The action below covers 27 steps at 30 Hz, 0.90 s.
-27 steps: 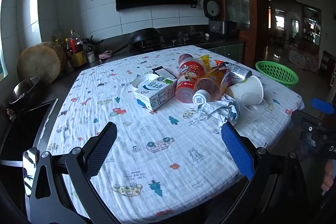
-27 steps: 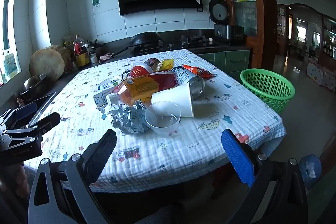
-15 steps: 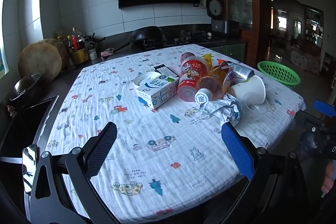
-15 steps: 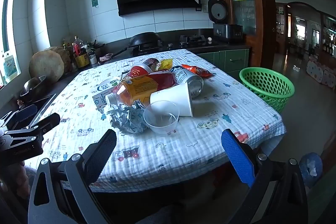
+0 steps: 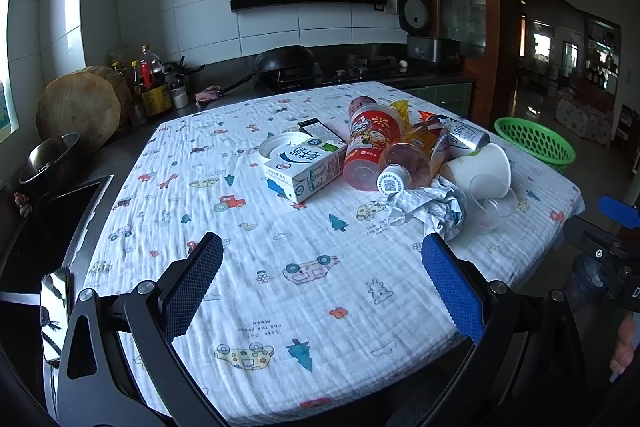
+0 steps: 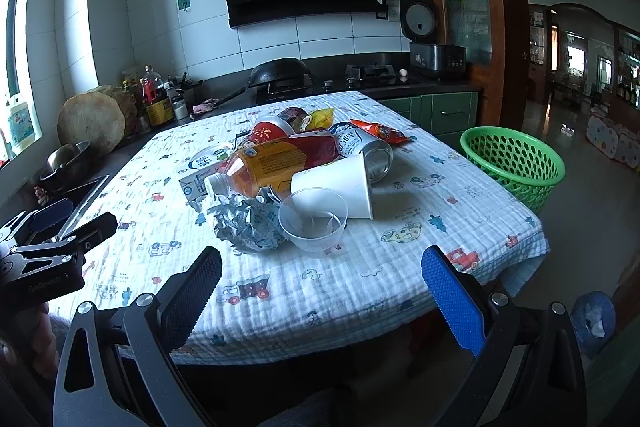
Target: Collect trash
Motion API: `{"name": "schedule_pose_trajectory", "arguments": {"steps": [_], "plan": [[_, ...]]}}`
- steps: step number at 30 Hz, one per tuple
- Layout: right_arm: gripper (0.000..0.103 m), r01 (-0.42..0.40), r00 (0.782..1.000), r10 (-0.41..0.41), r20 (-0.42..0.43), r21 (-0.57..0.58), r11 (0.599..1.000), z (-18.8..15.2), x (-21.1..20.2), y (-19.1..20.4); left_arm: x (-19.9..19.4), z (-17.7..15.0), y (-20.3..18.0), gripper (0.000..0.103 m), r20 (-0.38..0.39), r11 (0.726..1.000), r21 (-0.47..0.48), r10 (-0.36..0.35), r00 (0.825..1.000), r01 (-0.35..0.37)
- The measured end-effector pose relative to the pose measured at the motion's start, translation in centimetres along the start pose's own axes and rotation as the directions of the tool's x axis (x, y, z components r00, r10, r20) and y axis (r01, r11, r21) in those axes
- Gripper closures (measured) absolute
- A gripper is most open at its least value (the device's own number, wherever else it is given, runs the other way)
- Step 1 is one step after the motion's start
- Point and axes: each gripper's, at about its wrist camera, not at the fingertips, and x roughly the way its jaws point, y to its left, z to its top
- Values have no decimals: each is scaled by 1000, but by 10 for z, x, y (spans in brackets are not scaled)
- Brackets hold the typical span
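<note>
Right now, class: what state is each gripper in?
Left gripper: open, holding nothing.
Right gripper: open, holding nothing.

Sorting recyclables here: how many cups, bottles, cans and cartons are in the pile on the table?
Cups: 2 (white paper cup, clear cup)
Bottles: 2 (juice bottle, red bottle)
Cans: 1 (silver can)
Cartons: 1 (milk carton)
Total: 6

Wok [image 6: 279,73] on stove, rice cooker [image 6: 418,19]

Left hand-held gripper [image 5: 322,283] jaws spread wide, empty; right hand-held gripper [image 6: 322,285] likewise.
</note>
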Motion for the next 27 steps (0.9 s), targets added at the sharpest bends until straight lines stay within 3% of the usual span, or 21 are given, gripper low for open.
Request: {"name": "schedule_pose_trajectory", "arguments": {"steps": [27], "plan": [[6, -11, 1000, 11, -8, 3, 1000, -2, 2, 2, 1, -2, -1, 5, -1, 1000, 3, 0, 1000, 0]]}}
